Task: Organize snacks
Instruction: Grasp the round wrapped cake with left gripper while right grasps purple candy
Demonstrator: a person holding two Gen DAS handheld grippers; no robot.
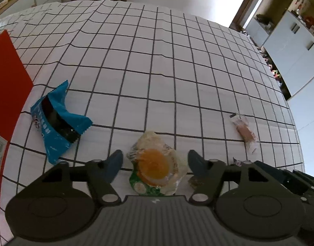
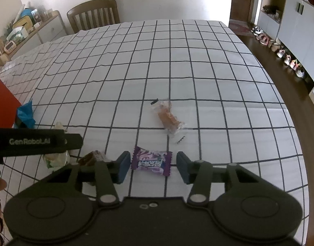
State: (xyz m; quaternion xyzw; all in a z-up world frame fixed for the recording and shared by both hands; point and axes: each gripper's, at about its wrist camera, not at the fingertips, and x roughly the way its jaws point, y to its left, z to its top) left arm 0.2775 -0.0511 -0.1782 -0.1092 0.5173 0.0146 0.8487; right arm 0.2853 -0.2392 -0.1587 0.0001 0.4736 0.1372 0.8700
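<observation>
The left tool [image 1: 155,164] stands open astride a clear-wrapped orange snack [image 1: 155,167], pads not touching. The right tool [image 2: 153,165] stands open around a purple candy [image 2: 151,163], pads apart from it. Between them lies a brown snack [image 2: 91,157]. Farther: a blue packet [image 1: 54,123] beside a red box [image 1: 7,78], a clear-wrapped biscuit [image 2: 168,119]. Beyond, the checked worktop [image 2: 177,61] lies open up to a wooden chair [image 2: 93,14].
</observation>
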